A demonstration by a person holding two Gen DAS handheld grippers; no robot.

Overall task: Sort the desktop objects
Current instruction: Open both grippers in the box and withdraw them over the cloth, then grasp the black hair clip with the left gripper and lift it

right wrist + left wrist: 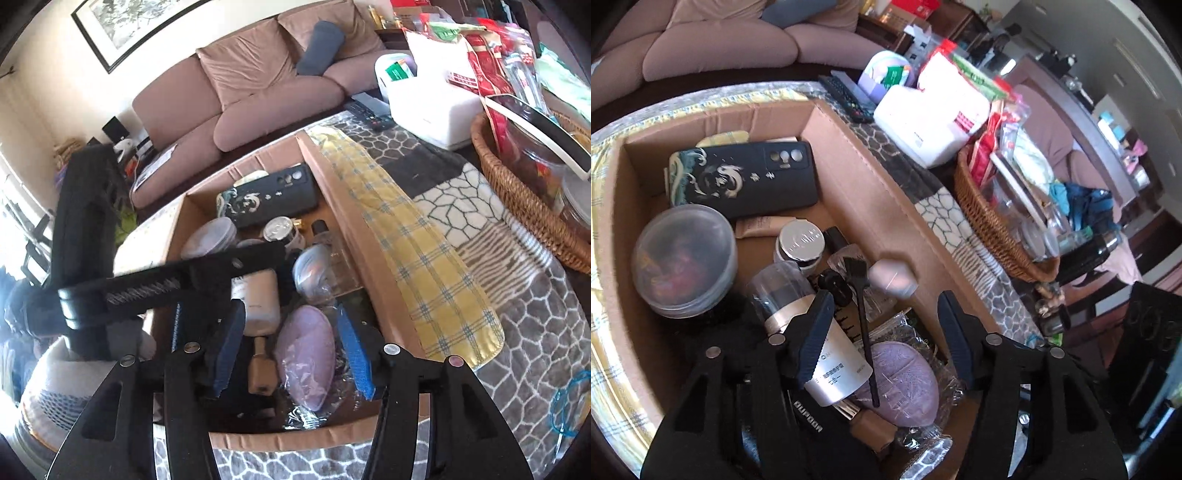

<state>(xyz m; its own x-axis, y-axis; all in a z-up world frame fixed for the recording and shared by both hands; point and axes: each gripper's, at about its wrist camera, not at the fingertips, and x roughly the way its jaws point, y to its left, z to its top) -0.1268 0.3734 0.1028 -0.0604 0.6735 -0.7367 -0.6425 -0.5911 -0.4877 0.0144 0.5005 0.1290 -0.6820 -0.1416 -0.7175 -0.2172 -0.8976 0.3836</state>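
Cardboard box (871, 192) under gaping left hand-held gripper (886, 332).

Open left tongs (882, 332) hover over cardboard box (849, 162).

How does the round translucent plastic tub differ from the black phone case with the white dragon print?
The round translucent plastic tub is cylindrical and see-through; the black phone case with the white dragon print is flat, rectangular and opaque. The tub sits nearer, the case at the far wall. Both lie inside the cardboard box.

Box (849, 177) on the counter (960, 229): phone (746, 177) at 12 o'clock, jar (685, 258) at 9, basket (993, 229) outside at 3.
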